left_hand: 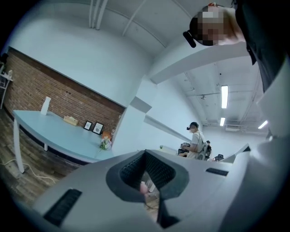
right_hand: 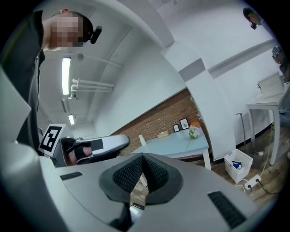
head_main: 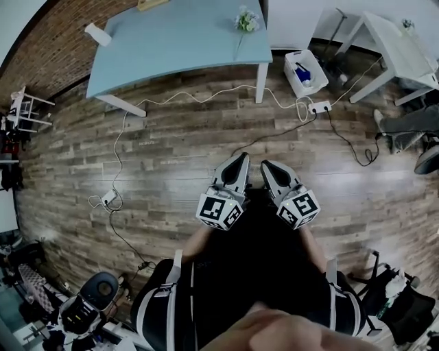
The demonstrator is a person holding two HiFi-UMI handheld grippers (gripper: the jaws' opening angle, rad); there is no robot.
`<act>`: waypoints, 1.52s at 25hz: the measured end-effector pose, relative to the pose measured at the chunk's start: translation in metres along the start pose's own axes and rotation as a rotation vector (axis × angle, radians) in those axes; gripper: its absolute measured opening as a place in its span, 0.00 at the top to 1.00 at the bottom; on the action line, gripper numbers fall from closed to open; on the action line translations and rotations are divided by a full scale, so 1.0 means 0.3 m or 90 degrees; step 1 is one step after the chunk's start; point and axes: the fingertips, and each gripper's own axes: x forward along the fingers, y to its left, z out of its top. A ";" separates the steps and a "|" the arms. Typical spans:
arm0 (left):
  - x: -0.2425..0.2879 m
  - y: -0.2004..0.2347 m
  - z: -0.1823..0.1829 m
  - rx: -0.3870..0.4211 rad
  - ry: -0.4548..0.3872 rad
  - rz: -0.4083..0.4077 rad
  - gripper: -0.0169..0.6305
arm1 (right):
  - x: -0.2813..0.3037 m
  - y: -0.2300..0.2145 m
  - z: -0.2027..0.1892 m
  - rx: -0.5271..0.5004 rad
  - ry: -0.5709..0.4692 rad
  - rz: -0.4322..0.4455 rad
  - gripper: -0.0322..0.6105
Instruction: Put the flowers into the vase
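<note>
Across the wood floor (head_main: 171, 151) from me stands the blue table (head_main: 178, 41), well apart from my hands. My left gripper (head_main: 238, 164) and right gripper (head_main: 271, 168) sit side by side, both with fingers clenched on nothing. Flowers (head_main: 245, 20) rest at the table's right end, the white vase (head_main: 98, 34) at its left.

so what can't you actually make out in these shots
- flowers, head view: too small and far to count the stems
- white thing at the other end of the blue table, head view: too small to say whether it is the vase
- pink speck in the gap of the shut left claw, left gripper view: too small to name
- what lies in the bin, head view: too small to tell
</note>
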 end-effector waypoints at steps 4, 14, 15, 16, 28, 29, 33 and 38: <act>-0.075 0.111 0.005 -0.036 0.011 0.064 0.90 | 0.016 0.007 -0.019 0.011 0.004 -0.006 0.92; -0.166 0.288 0.099 -0.035 -0.044 0.137 0.90 | 0.086 0.026 0.000 0.020 0.001 -0.032 0.92; -0.175 0.317 0.098 -0.036 -0.044 0.145 0.90 | 0.098 0.023 -0.008 0.025 0.001 -0.036 0.92; -0.189 0.345 0.094 -0.037 -0.042 0.154 0.90 | 0.110 0.024 -0.020 0.031 0.003 -0.041 0.92; -0.188 0.476 0.073 -0.067 -0.004 0.137 0.90 | 0.188 0.049 -0.084 0.055 0.038 -0.105 0.92; -0.180 0.489 0.069 -0.068 -0.001 0.134 0.90 | 0.193 0.043 -0.084 0.055 0.038 -0.111 0.92; -0.142 0.515 0.040 -0.082 0.013 0.127 0.90 | 0.196 0.007 -0.079 0.062 0.036 -0.125 0.92; -0.022 0.471 0.046 -0.103 0.009 0.109 0.90 | 0.234 -0.094 -0.059 0.061 0.039 -0.110 0.92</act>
